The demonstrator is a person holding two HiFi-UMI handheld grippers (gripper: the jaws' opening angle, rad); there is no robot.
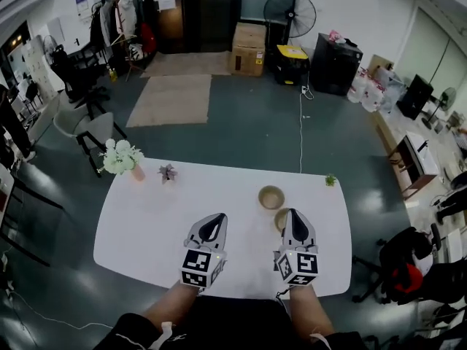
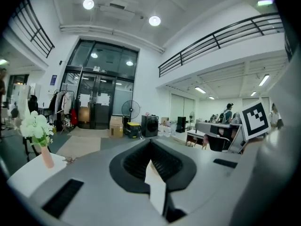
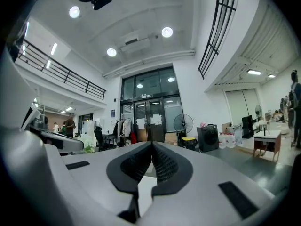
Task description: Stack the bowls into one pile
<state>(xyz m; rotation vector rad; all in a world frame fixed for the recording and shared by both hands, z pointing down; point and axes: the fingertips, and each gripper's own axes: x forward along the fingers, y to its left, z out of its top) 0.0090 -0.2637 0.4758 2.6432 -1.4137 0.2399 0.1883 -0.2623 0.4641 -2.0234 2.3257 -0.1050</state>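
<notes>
Hovering over the near edge of the white rounded tabletop (image 1: pixel 146 232), the grey left gripper (image 1: pixel 216 221) and grey right gripper (image 1: pixel 293 216) both have their jaws pressed together, with nothing between them. One tan round bowl (image 1: pixel 271 197) sits right of centre. A second tan bowl (image 1: pixel 280 219) lies just nearer, partly hidden behind the right gripper.

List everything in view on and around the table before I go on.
Table: one, white, centre.
Bowls: two, tan, table's right half; the other partly behind the right tool.
Flower bouquet: one, white, pink vase, far left corner.
Small plant: one, purplish, beside the vase.
Green sprig: one, far right edge.
Cardboard box: one, brown, far wall.
Floor fan: one, black, beside the box.
Left tool, right tool: grey, shut, empty, over the near edge.
Forearms: two, bottom edge.
</notes>
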